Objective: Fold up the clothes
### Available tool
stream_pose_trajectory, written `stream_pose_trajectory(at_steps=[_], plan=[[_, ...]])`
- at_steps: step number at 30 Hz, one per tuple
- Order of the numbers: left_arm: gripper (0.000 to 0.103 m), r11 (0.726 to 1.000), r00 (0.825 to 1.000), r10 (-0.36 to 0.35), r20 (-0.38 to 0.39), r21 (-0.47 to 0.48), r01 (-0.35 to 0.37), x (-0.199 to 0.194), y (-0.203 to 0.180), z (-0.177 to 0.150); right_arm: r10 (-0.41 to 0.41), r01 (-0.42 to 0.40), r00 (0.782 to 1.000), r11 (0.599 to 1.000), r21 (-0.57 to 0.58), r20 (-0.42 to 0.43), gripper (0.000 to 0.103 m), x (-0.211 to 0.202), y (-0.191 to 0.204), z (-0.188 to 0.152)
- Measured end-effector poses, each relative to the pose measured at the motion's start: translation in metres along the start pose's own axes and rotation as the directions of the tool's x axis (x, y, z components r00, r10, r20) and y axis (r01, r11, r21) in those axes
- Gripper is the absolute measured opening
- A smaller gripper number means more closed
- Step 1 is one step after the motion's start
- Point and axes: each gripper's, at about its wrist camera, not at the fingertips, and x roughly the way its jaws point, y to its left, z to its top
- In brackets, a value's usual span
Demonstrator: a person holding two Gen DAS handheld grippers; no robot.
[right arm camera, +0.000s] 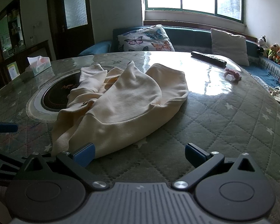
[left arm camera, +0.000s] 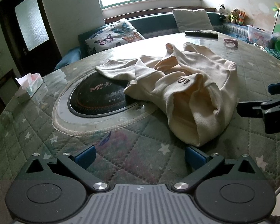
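A cream sweatshirt [left arm camera: 186, 85] lies crumpled in a heap on the quilted table, partly over a black round hotplate [left arm camera: 99, 97]. In the right wrist view the sweatshirt [right arm camera: 125, 100] fills the middle, its hem nearest. My left gripper [left arm camera: 140, 156] is open and empty, low over the table just short of the garment's near fold. My right gripper [right arm camera: 140, 155] is open and empty, its left fingertip [right arm camera: 85, 153] at the edge of the hem. The right gripper also shows at the right edge of the left wrist view [left arm camera: 267, 110].
A tissue box [left arm camera: 29, 85] stands at the table's left. A black remote [right arm camera: 209, 58] and a small pink item [right arm camera: 233, 73] lie at the far side. A sofa with a butterfly cushion [right arm camera: 145, 38] and a grey cushion [right arm camera: 229, 44] sits behind the table.
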Motion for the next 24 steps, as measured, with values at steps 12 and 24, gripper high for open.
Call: stream_pose_trajectory(at_steps=[12, 24], plan=[[0.103, 1.000, 1.000, -0.001, 0.006, 0.004, 0.001, -0.0010, -0.0001, 0.0028, 0.004, -0.004, 1.000, 1.000, -0.007, -0.001, 0.103, -0.0006, 0.0018, 0.0013], [0.103, 1.000, 1.000, 0.003, 0.012, 0.000, -0.003, 0.0003, 0.0036, 0.0067, 0.010, -0.010, 1.000, 1.000, -0.016, -0.007, 0.103, 0.0017, 0.0039, 0.0028]])
